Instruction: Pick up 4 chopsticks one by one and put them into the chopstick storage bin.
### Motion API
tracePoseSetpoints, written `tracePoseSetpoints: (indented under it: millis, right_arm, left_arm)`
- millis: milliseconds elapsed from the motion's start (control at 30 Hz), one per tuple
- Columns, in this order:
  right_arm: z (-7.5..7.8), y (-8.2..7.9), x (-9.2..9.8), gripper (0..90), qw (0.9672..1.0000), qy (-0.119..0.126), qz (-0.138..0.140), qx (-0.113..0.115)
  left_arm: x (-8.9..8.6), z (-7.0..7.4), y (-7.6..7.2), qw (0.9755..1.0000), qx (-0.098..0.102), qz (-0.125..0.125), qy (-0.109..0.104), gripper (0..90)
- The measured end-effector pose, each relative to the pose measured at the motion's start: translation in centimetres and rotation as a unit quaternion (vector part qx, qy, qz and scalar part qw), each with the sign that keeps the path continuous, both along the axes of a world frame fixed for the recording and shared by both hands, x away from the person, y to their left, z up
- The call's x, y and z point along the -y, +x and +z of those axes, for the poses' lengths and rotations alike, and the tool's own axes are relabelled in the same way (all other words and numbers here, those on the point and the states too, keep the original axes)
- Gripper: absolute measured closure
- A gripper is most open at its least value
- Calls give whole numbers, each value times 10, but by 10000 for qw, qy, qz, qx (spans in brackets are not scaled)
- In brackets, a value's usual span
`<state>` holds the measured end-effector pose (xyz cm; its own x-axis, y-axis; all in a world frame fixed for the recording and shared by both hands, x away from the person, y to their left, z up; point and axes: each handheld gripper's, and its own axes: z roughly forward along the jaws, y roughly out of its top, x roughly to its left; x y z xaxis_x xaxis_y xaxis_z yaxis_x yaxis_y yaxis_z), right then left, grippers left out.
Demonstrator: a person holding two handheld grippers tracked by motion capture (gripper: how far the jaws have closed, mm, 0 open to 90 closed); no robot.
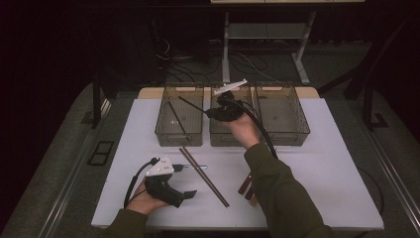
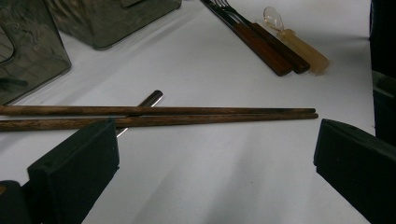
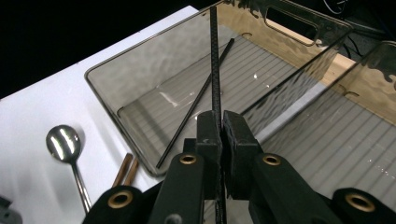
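Up over the left bin [image 1: 179,118], the right gripper [image 3: 220,122] has its jaws clamped on a black chopstick [image 3: 215,70]; another black chopstick [image 3: 196,102] lies inside. Left gripper [image 2: 215,154] rests wide open, holding nothing, near the wooden chopsticks [image 2: 187,115]

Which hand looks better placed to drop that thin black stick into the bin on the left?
The right. Its claw is shut on the black chopstick above the left bin, where another black chopstick lies. The left claw stands open by the wooden chopsticks.

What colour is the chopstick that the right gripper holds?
Black chopstick, clearest in the right gripper view, clamped in the right gripper.
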<state>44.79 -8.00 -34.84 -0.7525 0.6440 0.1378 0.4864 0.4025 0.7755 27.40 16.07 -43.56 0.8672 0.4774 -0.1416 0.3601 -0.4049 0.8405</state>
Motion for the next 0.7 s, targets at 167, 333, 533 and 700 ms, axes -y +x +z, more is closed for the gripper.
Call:
tracePoseSetpoints:
  millis: [167,333,533,700]
  right_arm:
    - [-1,9,-15,858,9999,-103,-55,-33]
    - [-2,16,-30,858,9998,-188,-113,-44]
    - [-5,24,-45,858,9993,-314,-174,-77]
    - [-10,32,-58,858,9988,-408,-245,-144]
  left_arm:
    - [1,1,-1,10000,14,-25,7,0]
    - [1,1,-1,10000,-9,-55,22,0]
    - [1,2,-1,10000,17,-65,-11,0]
    - [1,2,-1,10000,45,-53,13,0]
